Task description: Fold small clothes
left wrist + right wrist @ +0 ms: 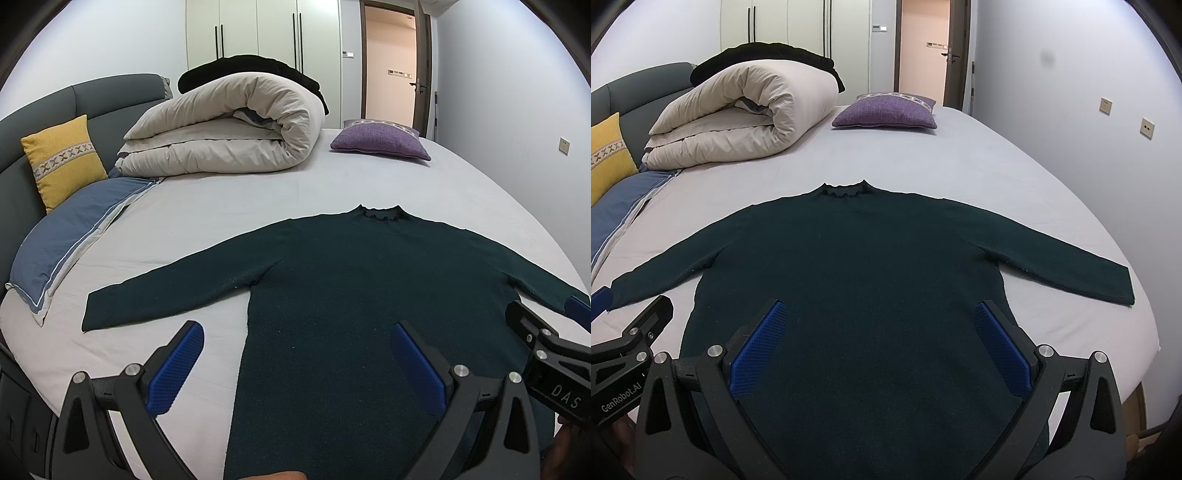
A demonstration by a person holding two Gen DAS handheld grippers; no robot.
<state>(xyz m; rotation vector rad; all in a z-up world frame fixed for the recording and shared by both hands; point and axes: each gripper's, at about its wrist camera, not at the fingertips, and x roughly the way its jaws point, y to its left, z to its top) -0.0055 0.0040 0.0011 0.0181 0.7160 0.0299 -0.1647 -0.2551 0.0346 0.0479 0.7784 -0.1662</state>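
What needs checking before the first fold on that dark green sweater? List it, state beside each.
1. Sweater spread flat on the bed sheet, sleeves out: ok.
2. Left gripper open, holding nothing: ok.
3. Right gripper open, holding nothing: ok.
4. Sleeve cuffs within reach: left cuff and right cuff both in view, nothing on them: ok.
5. Rolled duvet and purple cushion well apart from the sweater: ok.
6. Bottom hem lying straight: hidden behind the grippers, cannot tell.
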